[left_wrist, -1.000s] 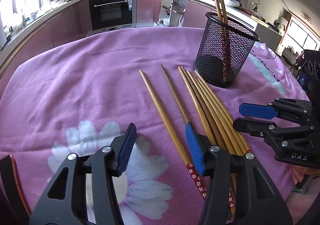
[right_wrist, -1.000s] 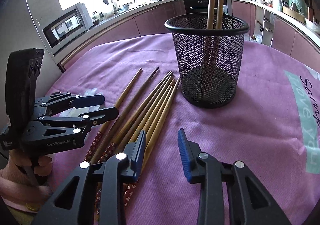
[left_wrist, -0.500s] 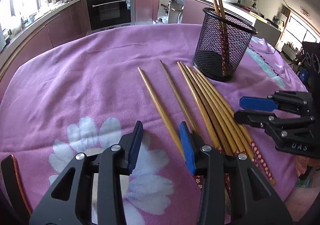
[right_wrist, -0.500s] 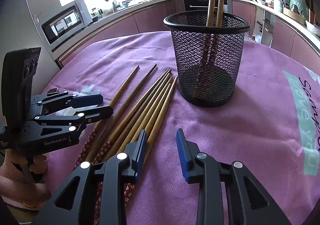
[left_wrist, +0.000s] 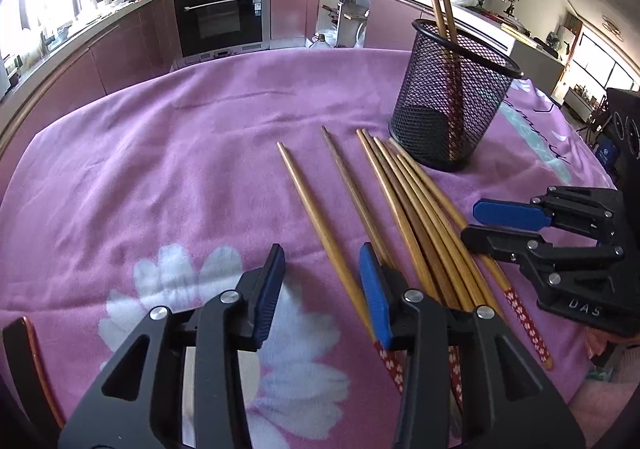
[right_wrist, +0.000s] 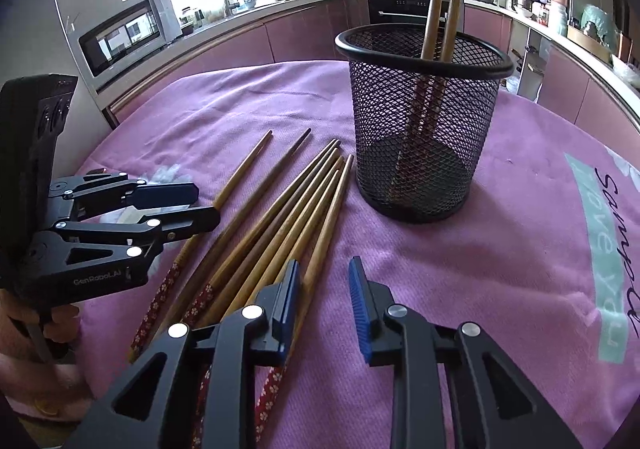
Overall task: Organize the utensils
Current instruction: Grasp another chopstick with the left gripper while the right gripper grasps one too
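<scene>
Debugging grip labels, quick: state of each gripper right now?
Left gripper: open, holding nothing; leftmost wooden chopstick runs between the jaws, untouched.
Right gripper: open, empty, jaws just been closing, over the purple tablecloth.

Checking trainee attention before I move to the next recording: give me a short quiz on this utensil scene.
1. True or false: the black mesh cup lies tipped on its side.
2. How many chopsticks stand in it?
3. The loose chopsticks lie: A) on the pink cloth beside the cup; B) on the kitchen counter; C) across the cup's rim.
Key: 1 false, it stands upright; 2 two; 3 A.
</scene>
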A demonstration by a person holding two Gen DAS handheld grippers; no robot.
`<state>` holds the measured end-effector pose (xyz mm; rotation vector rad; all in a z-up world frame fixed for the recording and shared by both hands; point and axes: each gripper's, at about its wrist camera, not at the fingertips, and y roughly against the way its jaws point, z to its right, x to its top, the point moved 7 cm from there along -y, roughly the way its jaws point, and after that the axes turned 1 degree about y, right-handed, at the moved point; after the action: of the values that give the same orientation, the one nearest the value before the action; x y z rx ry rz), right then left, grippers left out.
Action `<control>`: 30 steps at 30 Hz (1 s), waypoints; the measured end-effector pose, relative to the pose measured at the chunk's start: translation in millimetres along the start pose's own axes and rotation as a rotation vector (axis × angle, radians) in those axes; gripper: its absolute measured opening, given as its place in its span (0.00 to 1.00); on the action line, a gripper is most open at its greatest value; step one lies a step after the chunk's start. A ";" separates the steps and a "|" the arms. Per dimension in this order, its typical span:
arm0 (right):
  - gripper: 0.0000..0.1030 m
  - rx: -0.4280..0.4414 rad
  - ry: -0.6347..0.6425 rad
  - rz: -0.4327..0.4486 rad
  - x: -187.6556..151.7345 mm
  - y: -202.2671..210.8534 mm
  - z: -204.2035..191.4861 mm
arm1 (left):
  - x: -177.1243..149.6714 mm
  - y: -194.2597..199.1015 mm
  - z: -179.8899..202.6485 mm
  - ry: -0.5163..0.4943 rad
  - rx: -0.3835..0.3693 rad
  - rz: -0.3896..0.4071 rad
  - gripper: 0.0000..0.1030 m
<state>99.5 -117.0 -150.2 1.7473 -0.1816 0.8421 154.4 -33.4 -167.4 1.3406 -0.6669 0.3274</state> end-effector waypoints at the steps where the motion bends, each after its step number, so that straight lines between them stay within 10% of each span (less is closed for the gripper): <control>1: 0.23 -0.001 -0.002 0.000 1.1 -0.8 0.5 | 0.2 -0.3 -0.2 0.001 0.000 -0.001 0.37; 13: 0.13 -0.036 0.008 -0.001 13.5 -12.8 1.6 | 13.2 -11.0 -5.4 0.021 0.013 0.001 0.14; 30: 0.05 0.093 -0.081 0.056 13.4 9.6 9.1 | 6.9 4.3 -3.9 0.081 -0.045 0.012 0.07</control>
<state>108.5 -124.7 -135.4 1.8722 -0.2497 0.8327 158.2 -29.8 -160.1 1.2740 -0.6117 0.3725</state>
